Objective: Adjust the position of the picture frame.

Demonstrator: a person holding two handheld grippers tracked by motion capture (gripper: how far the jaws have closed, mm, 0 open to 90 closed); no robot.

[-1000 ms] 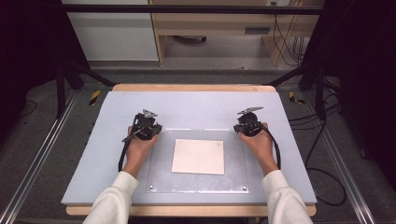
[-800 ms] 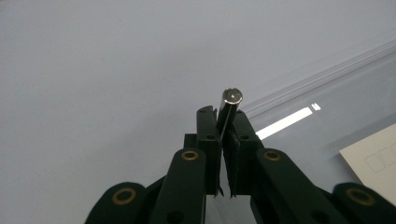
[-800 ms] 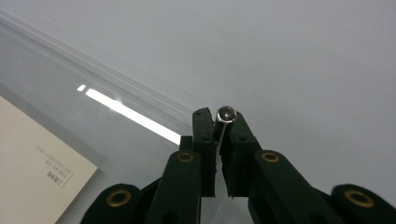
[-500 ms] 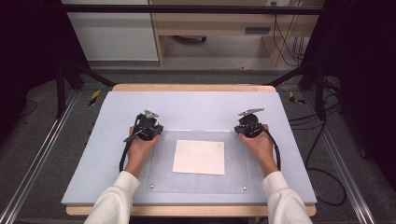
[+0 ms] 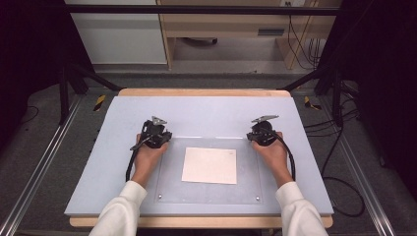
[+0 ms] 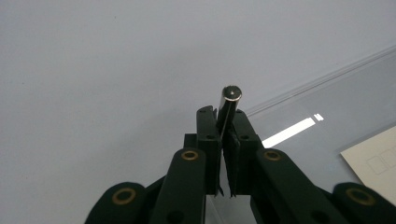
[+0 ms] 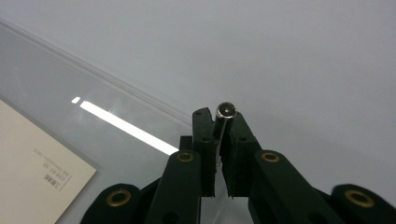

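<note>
A person's left hand holds my left gripper [image 5: 155,132] at the near-left corner of a clear plastic plate [image 5: 172,179]. Its jaws are shut on a dark pen-like rod [image 6: 230,100] with a shiny round end, which sticks out past the fingertips in the left gripper view [image 6: 223,117]. My right gripper [image 5: 262,132] sits by the plate's far-right corner. It is shut on a similar dark rod [image 7: 226,110] in the right gripper view [image 7: 220,117]. A white sheet of paper [image 5: 210,165] lies in the middle of the plate, between the two hands.
The plate rests on a pale blue-grey mat [image 5: 206,110] covering a wooden table. Paper corners show in the gripper views [image 6: 373,158] [image 7: 32,163]. Cables [image 5: 344,196] trail on the floor at right. Metal rails and dark frame legs flank the table.
</note>
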